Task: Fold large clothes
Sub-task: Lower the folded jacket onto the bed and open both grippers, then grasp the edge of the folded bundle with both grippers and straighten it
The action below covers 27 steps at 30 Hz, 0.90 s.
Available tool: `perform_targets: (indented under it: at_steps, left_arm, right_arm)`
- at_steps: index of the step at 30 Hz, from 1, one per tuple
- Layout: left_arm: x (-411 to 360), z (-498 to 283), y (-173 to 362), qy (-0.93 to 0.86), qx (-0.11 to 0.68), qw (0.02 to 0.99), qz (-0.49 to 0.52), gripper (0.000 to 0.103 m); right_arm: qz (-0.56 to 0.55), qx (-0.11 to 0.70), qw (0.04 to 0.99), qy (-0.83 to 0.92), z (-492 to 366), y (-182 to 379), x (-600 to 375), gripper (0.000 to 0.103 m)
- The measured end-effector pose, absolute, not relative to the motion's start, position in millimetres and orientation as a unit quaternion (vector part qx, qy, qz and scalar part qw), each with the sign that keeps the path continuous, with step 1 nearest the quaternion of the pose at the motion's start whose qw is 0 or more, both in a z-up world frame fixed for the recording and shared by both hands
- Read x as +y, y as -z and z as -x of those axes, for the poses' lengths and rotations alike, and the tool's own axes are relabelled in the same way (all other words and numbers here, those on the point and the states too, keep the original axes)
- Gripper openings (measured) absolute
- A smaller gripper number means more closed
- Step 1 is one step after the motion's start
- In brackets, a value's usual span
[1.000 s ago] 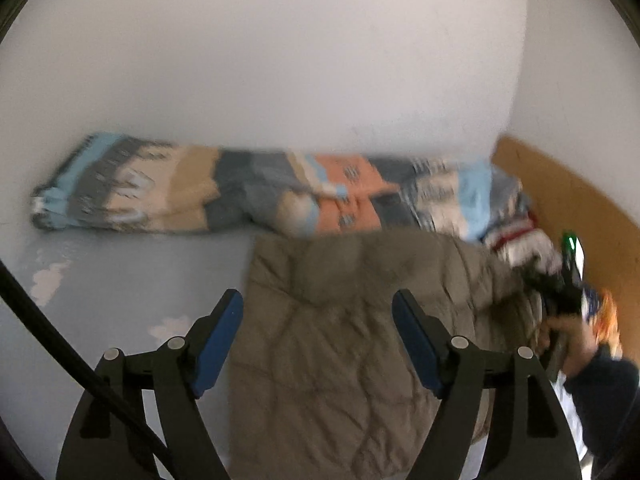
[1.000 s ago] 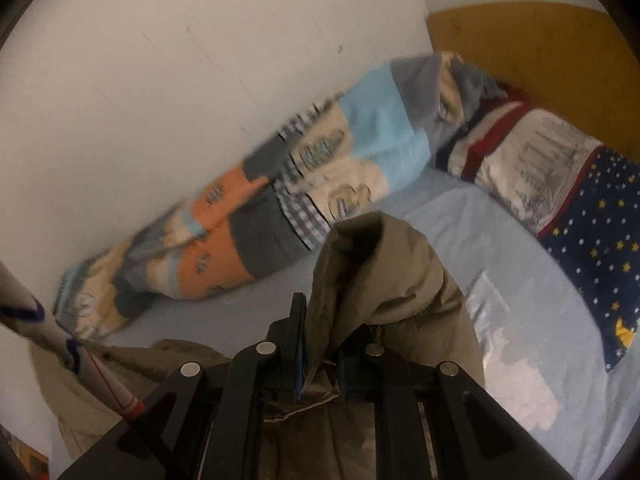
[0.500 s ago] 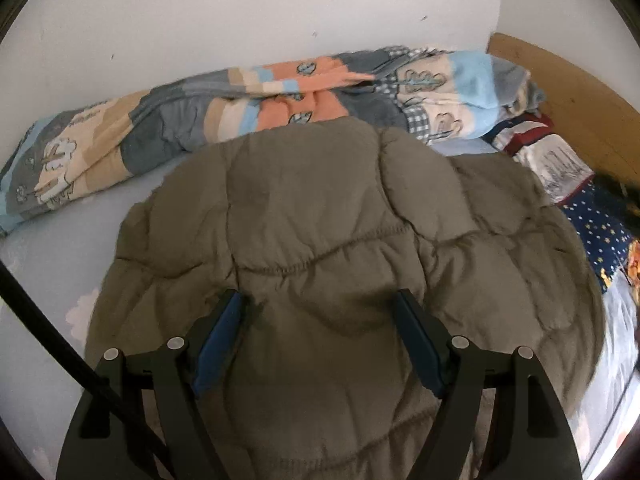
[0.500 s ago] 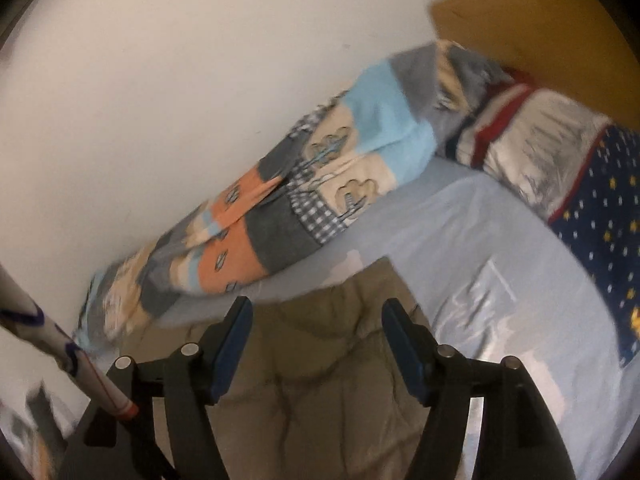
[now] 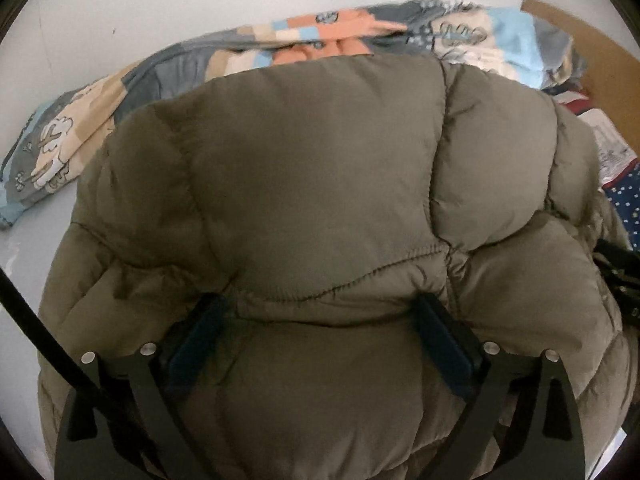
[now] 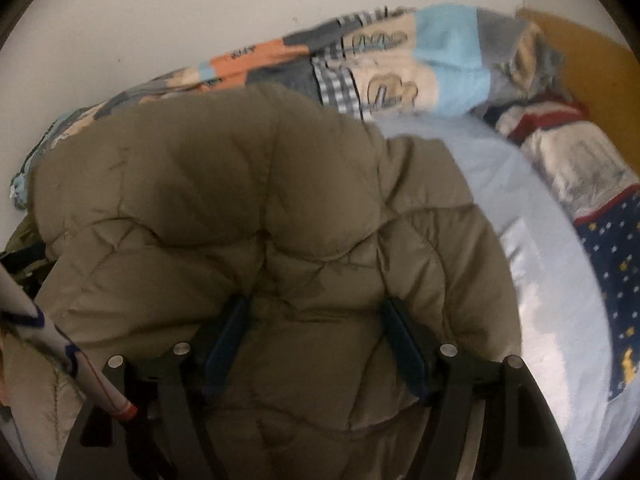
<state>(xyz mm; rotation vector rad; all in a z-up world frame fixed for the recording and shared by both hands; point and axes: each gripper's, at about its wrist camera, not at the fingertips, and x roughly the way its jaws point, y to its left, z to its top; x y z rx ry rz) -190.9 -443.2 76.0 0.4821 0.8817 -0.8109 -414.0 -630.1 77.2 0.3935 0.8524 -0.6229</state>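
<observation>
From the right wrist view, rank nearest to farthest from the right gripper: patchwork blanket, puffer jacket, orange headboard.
1. Puffer jacket: bulges between the open jaws of the right gripper.
2. Patchwork blanket: bunched along the wall, beyond the jacket.
3. Orange headboard: far upper right, behind the blanket's end.

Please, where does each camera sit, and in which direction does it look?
Left wrist: on the left gripper, facing its open blue-padded fingers pressed into the olive quilted puffer jacket.
Right wrist: on the right gripper, also open, over the same jacket, pale blue bedsheet beside.
Shared: the jacket, the patchwork cartoon blanket along the white wall.
</observation>
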Motion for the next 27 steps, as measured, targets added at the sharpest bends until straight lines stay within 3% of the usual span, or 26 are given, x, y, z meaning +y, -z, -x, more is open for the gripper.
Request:
perform_targets:
  at_steps: [4,13,14,15,18,27]
  left_arm:
    - [-415.8,202.1,-104.2,0.369,0.417,0.807,-0.197,0.096]
    - [-262.5,283.7,-153.1,0.346,0.379,0.849,-0.126,0.096]
    - [-250.4,289.1,-153.7,0.341,0.377,0.853,-0.118,0.096]
    - [-241.2,292.4,-153.9,0.336,0.375,0.856,-0.115,0.096]
    - [-223.0,295.5,-154.5,0.319,0.354,0.872,-0.111,0.096]
    - [-238.1,261.6,-135.5,0.307,0.346,0.879,-0.117,0.096]
  right_arm:
    - [-0.201,0.414,0.832,0.309,417.3,-90.0,-627.8,0.073]
    - [-0.263,0.316,0.853,0.321,506.5,-171.0,-529.6,0.072]
    - [-0.272,0.312,0.852,0.32,510.5,-174.6,-519.2,0.066]
    - [-0.278,0.307,0.851,0.324,515.7,-178.3,-504.0,0.053]
    - [-0.271,0.303,0.854,0.324,519.6,-185.0,-468.9,0.04]
    - [-0.246,0.31,0.855,0.334,489.9,-157.6,-450.6,0.04]
